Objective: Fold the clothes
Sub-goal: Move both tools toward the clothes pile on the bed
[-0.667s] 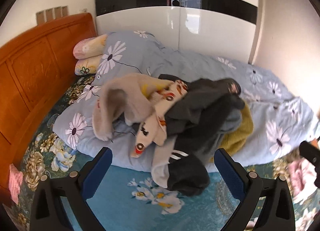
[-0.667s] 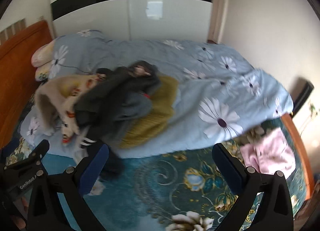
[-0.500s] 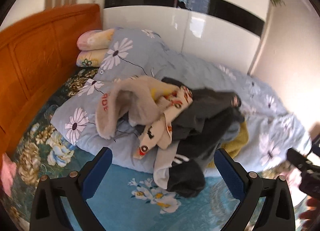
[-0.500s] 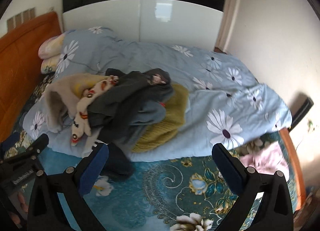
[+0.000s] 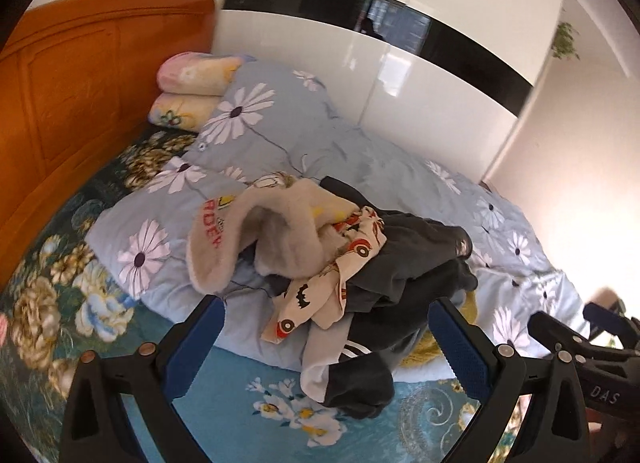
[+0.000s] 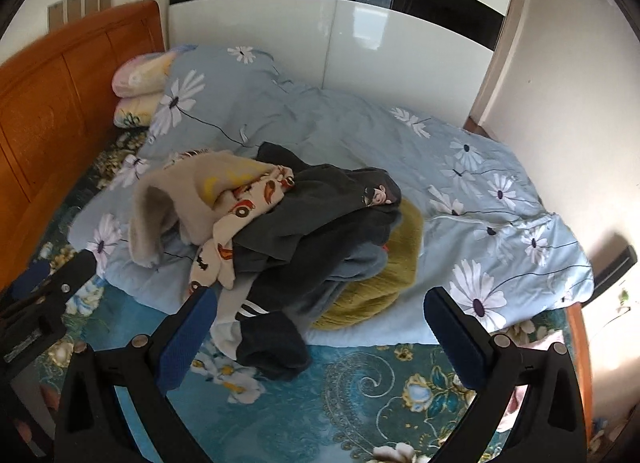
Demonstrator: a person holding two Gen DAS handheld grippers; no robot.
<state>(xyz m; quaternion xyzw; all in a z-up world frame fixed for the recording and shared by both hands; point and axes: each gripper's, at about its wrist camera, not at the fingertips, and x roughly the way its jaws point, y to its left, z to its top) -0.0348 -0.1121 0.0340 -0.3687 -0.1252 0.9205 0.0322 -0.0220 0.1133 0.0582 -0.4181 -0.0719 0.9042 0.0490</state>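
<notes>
A heap of clothes [image 5: 360, 259] [image 6: 288, 219] lies on the bed: a beige fleece garment [image 5: 276, 235] [image 6: 180, 199], a cream piece with a cartoon print [image 5: 332, 283] [image 6: 240, 219], dark grey garments [image 5: 416, 259] [image 6: 320, 219] and an olive knit [image 6: 384, 275]. A dark sleeve [image 5: 356, 387] [image 6: 272, 347] hangs onto the teal sheet. My left gripper [image 5: 326, 343] is open, just short of the heap's near edge. My right gripper [image 6: 320, 335] is open too, with the sleeve between and below its fingers, not touching.
A pale blue daisy-print duvet [image 5: 360, 155] [image 6: 460, 167] lies under the heap on a teal floral sheet [image 5: 256, 423] [image 6: 360, 391]. An orange wooden headboard [image 5: 72, 103] [image 6: 52, 111] and two pillows [image 5: 188, 91] stand left. A white wardrobe [image 6: 360, 43] is behind the bed.
Both grippers have moved closer to the clothes heap, which now looks larger in both views. Both stayed open. The clothes have not moved.
</notes>
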